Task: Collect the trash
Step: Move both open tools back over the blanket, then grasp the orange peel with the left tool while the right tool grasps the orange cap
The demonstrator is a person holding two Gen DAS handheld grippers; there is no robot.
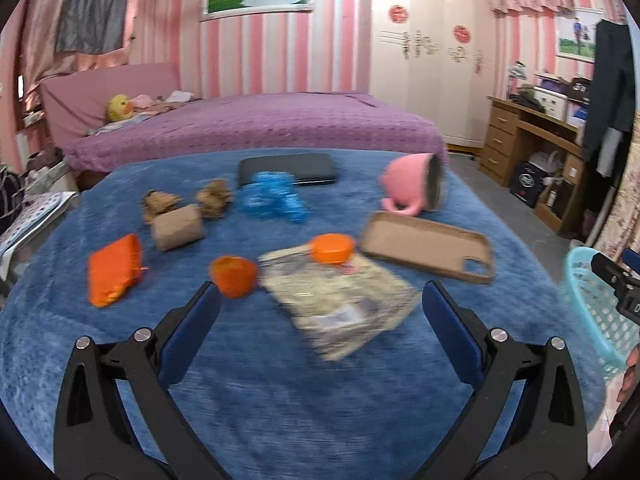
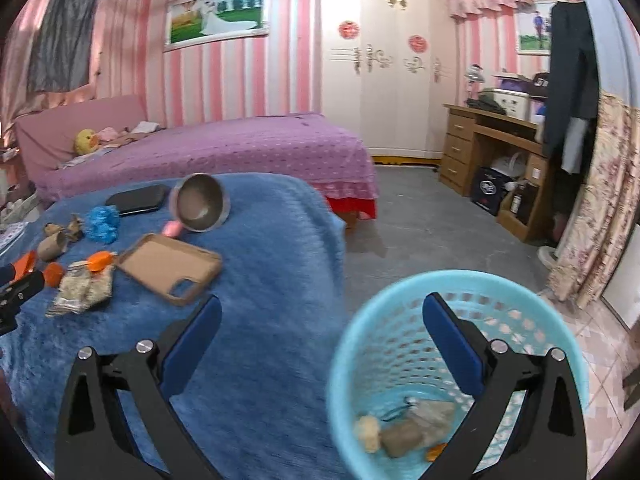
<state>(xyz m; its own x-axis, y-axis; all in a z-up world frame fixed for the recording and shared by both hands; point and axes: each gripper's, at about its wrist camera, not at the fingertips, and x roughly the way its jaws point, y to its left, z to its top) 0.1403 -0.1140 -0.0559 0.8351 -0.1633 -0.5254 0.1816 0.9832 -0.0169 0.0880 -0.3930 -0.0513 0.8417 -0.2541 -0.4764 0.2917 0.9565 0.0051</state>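
On the blue blanket lie two orange caps, one orange wrapper, two crumpled brown papers, one cardboard tube, one blue wad, one pink mug, one phone case, and one blue basket stands lower right.

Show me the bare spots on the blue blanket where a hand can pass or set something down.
Free: the near strip of the blue blanket below the clear wrapper, and the right side between the phone case and the blue basket. Crowded: the far left, around the cardboard tube, orange cup and blue wad.
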